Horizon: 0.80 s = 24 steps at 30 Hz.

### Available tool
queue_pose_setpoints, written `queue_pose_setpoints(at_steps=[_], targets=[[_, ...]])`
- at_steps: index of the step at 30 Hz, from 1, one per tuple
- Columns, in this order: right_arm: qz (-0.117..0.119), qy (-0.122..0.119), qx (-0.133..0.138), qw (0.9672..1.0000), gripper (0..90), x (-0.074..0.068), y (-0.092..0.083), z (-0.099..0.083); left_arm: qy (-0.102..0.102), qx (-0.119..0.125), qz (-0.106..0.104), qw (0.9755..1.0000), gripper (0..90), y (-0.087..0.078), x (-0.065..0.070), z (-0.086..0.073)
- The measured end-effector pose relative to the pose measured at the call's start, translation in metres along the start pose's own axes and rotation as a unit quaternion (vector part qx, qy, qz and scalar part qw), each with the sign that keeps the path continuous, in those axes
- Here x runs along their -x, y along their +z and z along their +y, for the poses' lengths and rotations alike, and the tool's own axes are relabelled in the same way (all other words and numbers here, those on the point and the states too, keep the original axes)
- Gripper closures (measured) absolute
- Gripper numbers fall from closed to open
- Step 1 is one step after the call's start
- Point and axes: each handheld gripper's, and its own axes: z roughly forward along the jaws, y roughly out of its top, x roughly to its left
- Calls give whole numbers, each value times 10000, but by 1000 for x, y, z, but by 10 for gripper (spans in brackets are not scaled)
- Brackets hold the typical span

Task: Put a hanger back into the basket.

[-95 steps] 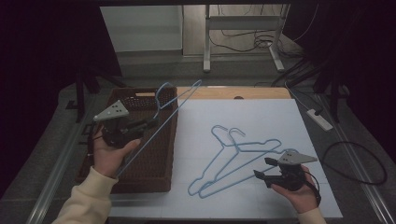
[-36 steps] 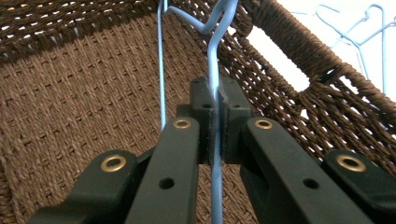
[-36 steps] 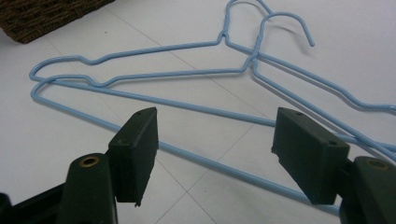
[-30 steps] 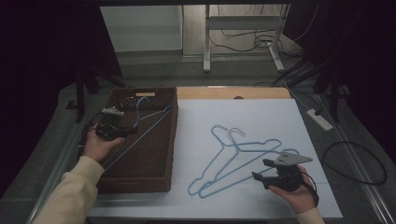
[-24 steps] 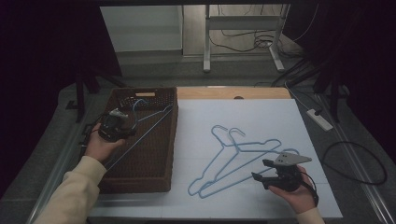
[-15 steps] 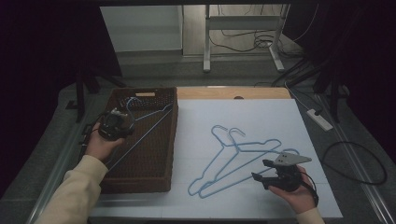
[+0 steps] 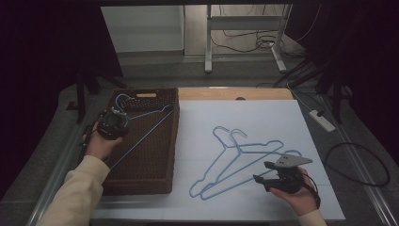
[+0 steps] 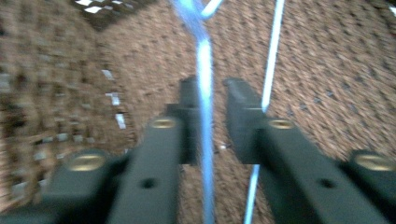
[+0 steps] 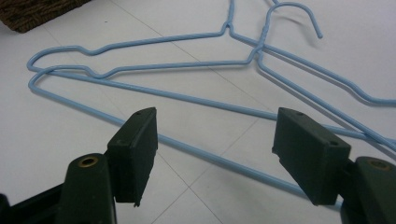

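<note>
I judged the blue wire hanger (image 8: 204, 70) in the basket (image 7: 141, 165) at the table's left edge light, thin and slippery, best taken at its neck, my left gripper (image 8: 215, 100) just opening around it, right gripper (image 9: 215, 140) apart.

Dim room (left gripper view blurred)
</note>
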Motion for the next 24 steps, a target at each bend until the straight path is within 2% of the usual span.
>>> queue_pose_setpoints(at_steps=[1,2,3,4,6,8,9,11,12,13,14,15,16,18,20,21,22,23,24], targets=[[-1,11,-1,10000,315,0,0,0,-22,35,51,10000,572,-2,0,0],[-1,11,-1,10000,315,0,0,0,-35,124,97,9999,572,-6,1,0],[-1,14,8,10000,315,0,0,0,-56,227,88,9997,519,-11,1,0],[-1,10,5,10000,315,0,0,0,-119,433,38,9990,435,-20,2,-1],[3,8,8,10000,315,0,0,0,-205,610,-151,9978,383,-29,1,-3],[2,6,21,10000,315,0,-1,0,-306,836,-498,9948,367,-38,1,-7],[4,9,31,10000,315,0,-1,1,-306,836,-498,9948,362,-38,1,-7],[-3,20,39,10000,315,0,-1,1,-337,1052,-754,9910,354,-45,3,-11],[-1,28,36,10000,315,1,-2,1,-291,1180,-952,9880,349,-51,7,-14],[-4,35,46,10000,315,1,-2,1,-245,1247,-1022,9866,348,-55,10,-16],[-5,38,49,10000,315,1,-2,1,-245,1247,-1022,9866,345,-55,10,-16],[-6,40,51,10000,315,1,-2,1,-196,1387,-1170,9832,345,-62,15,-20],[0,40,59,10000,315,1,-2,1,-176,1461,-1237,9813,344,-65,18,-22],[-4,39,82,10000,315,1,-3,1,-122,1622,-1337,9776,344,-74,25,-26],[-10,46,99,9999,315,1,-4,1,-17,1736,-1349,9755,343,-80,32,-29],[-10,46,99,9999,315,1,-4,1,-17,1736,-1349,9755,343,-80,32,-29],[-17,53,106,9999,315,1,-4,1,19,1803,-1366,9741,343,-84,36,-31],[-33,67,128,9999,315,2,-5,1,59,1955,-1510,9690,341,-92,45,-34],[-45,79,140,9999,315,3,-6,1,103,2028,-1582,9663,341,-95,50,-36]])
